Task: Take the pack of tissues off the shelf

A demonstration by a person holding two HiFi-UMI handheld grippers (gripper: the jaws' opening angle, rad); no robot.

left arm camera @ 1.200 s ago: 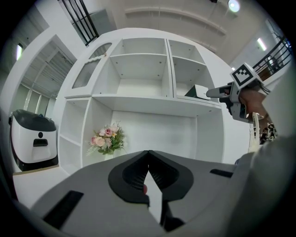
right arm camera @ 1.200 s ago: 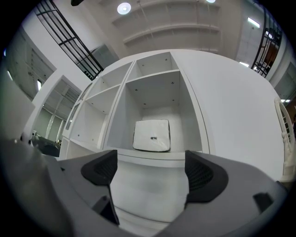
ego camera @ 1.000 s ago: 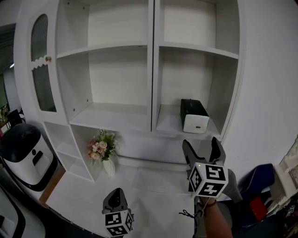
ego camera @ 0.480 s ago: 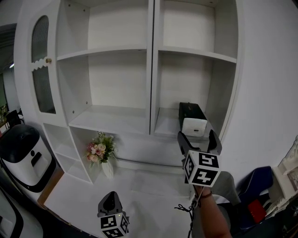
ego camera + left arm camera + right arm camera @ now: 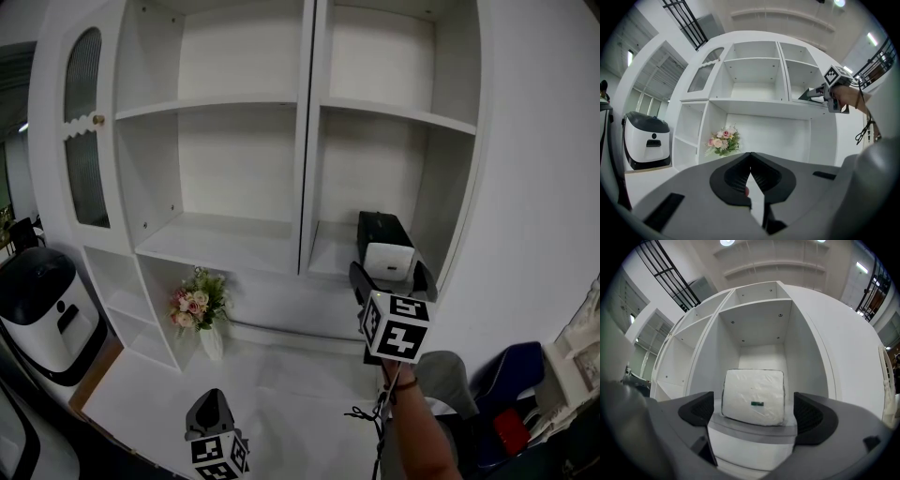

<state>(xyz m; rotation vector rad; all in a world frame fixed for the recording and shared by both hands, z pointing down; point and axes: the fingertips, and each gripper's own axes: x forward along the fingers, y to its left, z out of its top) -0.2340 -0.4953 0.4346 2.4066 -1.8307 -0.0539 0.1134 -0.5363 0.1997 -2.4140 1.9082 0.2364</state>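
The right hand-held gripper (image 5: 388, 279) has come closer to the shelf (image 5: 326, 251), and its jaws have just been opening. They stand wide and empty, framing the pack (image 5: 753, 397) in the lower right compartment without touching it. A grasp looks imminent. The left hand-held gripper (image 5: 750, 161) is closed and empty. The pack's small green label is unreadable.

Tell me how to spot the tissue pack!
Start at the big white shelf unit. In its right column, lower open compartment, lies the pack of tissues. It's a boxy block, black on top, white-fronted, unlike the flowers lower left.
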